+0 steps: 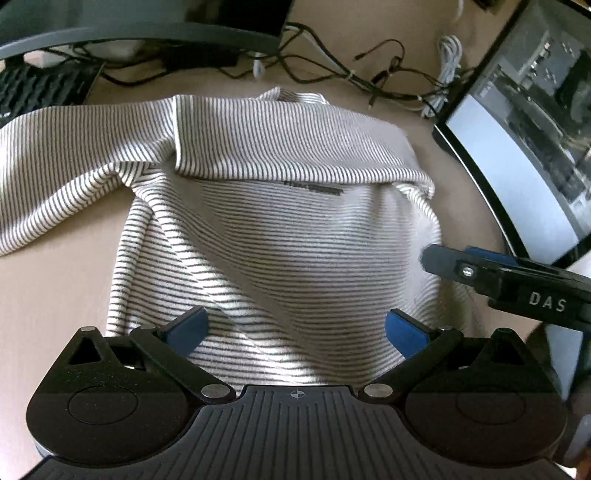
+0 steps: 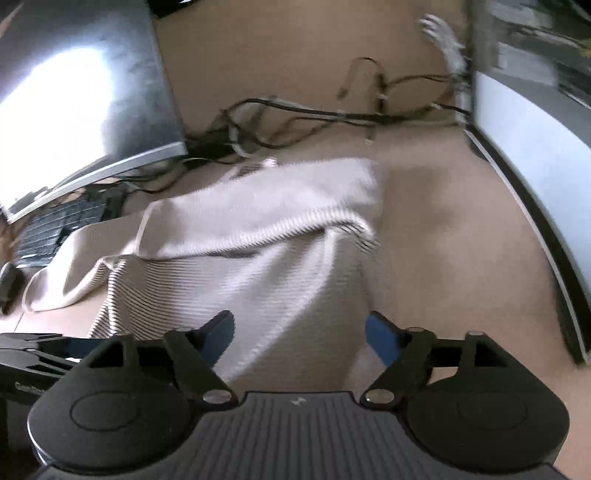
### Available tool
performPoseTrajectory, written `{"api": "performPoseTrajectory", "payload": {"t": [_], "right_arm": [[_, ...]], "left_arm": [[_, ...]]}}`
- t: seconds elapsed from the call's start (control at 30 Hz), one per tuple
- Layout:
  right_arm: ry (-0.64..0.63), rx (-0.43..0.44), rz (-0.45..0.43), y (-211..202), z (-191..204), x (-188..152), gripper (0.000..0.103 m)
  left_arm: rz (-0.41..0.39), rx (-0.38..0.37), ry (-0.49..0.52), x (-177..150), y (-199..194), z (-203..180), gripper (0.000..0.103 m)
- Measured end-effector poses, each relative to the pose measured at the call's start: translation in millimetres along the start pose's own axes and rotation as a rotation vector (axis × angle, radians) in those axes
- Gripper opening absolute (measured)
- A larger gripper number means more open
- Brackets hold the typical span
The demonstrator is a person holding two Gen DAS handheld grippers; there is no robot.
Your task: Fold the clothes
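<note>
On the far left of my left view lies a dark keyboard (image 1: 40,88) with rows of flat keys, under the curved grey foot of a monitor (image 1: 147,31). Next to it one sleeve (image 1: 74,158) of the shirt (image 1: 280,236) spreads out to the left over the smooth beige table (image 1: 48,295). The shirt is a soft ribbed knit, cream with thin dark stripes. It lies in the middle of the table, and its top part is folded down over the body, so there is a straight thick edge across it. A small dark label (image 1: 312,187) shows just below this fold.

My left claw (image 1: 295,330) is wide apart, with flat blue pads (image 1: 188,328), and it hovers over the lower part of the shirt; it holds nothing. To its right my right claw (image 2: 299,334) is also apart and empty. In the left view its black tip is at the right edge of the shirt, but I cannot tell if it touches the cloth.

Behind the shirt lie thin black cables (image 1: 373,79), tangled, and a coiled white cable (image 1: 448,55). On the far right stands a second monitor (image 1: 517,147) with a glossy screen.
</note>
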State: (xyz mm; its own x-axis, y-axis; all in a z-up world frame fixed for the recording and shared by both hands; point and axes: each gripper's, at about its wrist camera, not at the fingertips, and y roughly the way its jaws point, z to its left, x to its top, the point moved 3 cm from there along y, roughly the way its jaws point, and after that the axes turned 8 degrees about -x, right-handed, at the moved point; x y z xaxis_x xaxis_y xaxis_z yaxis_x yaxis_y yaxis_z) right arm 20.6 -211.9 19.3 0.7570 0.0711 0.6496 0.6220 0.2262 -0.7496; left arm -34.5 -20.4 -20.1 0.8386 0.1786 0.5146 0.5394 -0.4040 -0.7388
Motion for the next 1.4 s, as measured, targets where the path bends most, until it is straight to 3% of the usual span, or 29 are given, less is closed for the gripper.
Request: {"api": "performPoseTrajectory", "payload": {"t": [0.23,0.43,0.77,0.9,1.03,1.13,1.23,1.33,1.4], "right_arm": [[-0.067,0.139,0.026,34.4,12.0,12.1,0.084],[-0.163,0.102,0.040,40.3,13.1,3.7,0.088],[-0.144,0.012,0.038,12.4,-21.1,-22.4,0.088],[-0.155,-0.041,0.036,0.3,-28.0,-34.6,0.088],[-0.163,-0.060,0.021,-2.4,-30.1,-36.2,0.087],[-0.105,-0.065,-0.013,-11.8,-34.6,-30.8,0.087],[-0.053,-0.040,-0.054,-25.3,-42.6,-27.3,0.087],[-0.030,0.023,-0.060,-30.7,-42.3,-30.5,0.087],[-0.031,0.065,-0.049,-30.7,-39.1,-35.2,0.087]], "left_arm": [[0.038,0.005,-0.011,8.2,3.1,0.8,0.103],[0.057,0.042,0.039,10.7,10.8,-9.8,0.103],[0.100,-0.026,0.150,-2.0,28.7,-50.4,0.103],[0.101,-0.099,0.127,-5.3,29.9,-56.3,0.103],[0.103,-0.123,0.052,4.1,24.7,-45.3,0.103],[-0.009,-0.094,-0.017,25.9,4.6,-28.8,0.103],[-0.115,-0.009,-0.040,51.4,-8.1,-14.8,0.103],[-0.154,0.077,-0.024,75.5,0.6,-4.2,0.101],[-0.171,0.150,0.016,88.7,11.9,-0.4,0.078]]}}
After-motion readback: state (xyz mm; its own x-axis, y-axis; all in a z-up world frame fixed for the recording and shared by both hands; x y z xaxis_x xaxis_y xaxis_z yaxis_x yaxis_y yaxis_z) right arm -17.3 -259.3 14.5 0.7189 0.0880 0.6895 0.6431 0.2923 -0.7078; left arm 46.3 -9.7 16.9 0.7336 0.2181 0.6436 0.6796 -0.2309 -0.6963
